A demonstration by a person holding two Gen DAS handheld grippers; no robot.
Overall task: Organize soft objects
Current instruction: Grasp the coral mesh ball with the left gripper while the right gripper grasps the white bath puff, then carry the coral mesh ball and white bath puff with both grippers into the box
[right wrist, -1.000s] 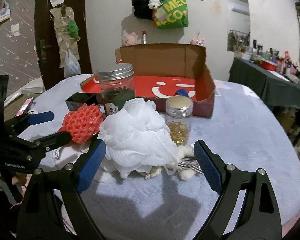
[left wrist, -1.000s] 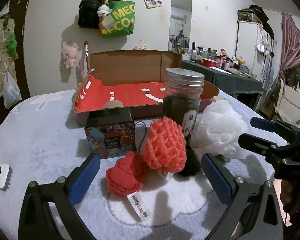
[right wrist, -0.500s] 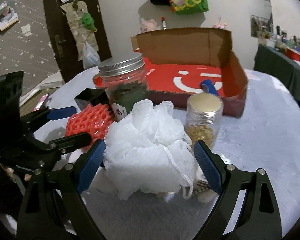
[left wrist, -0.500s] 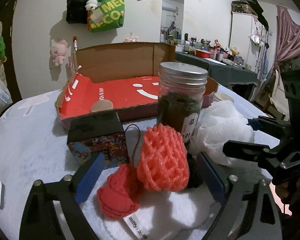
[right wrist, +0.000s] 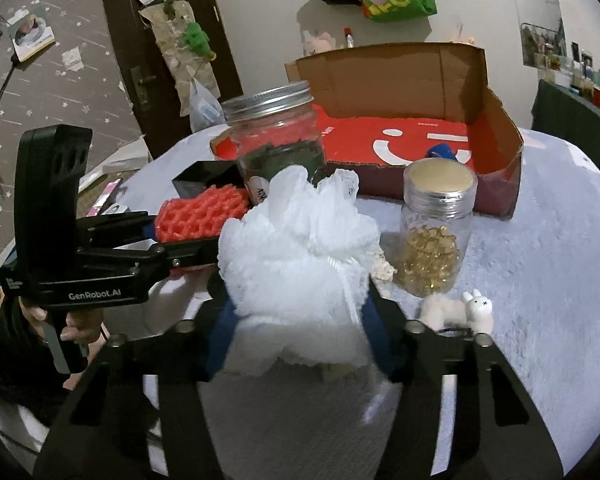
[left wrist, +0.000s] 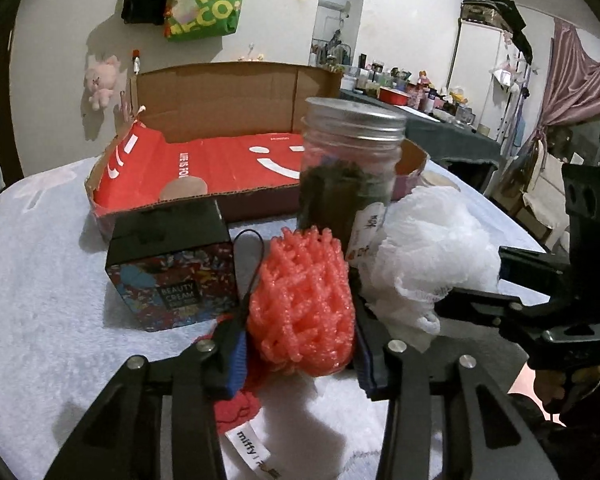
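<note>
The beauty cream box stands at the left of the cluster on the pale plush cover, a rigid item and judged to be outside the sorting. Just beside it, the left gripper has just been closing its jaws and now clamps the coral foam net sleeve from both sides; the blue pads press at its lower flanks, a low grip that keeps the light, springy sleeve from slipping out. A red knitted ball with a fabric label lies under the left finger, touching the sleeve. Behind the sleeve stands the tall glass jar with a metal lid and dark contents. To its right, the right gripper has likewise just been closing and now squeezes the white mesh bath pouf at its base, so the fluffy bulk bulges above the jaws. The small jar of yellow capsules and a tiny white rabbit figure sit just beside the pouf, apart from the jaws. Behind everything, the open cardboard box with a red smiley lining lies nearly empty; it is judged to be the destination for both soft items.
</note>
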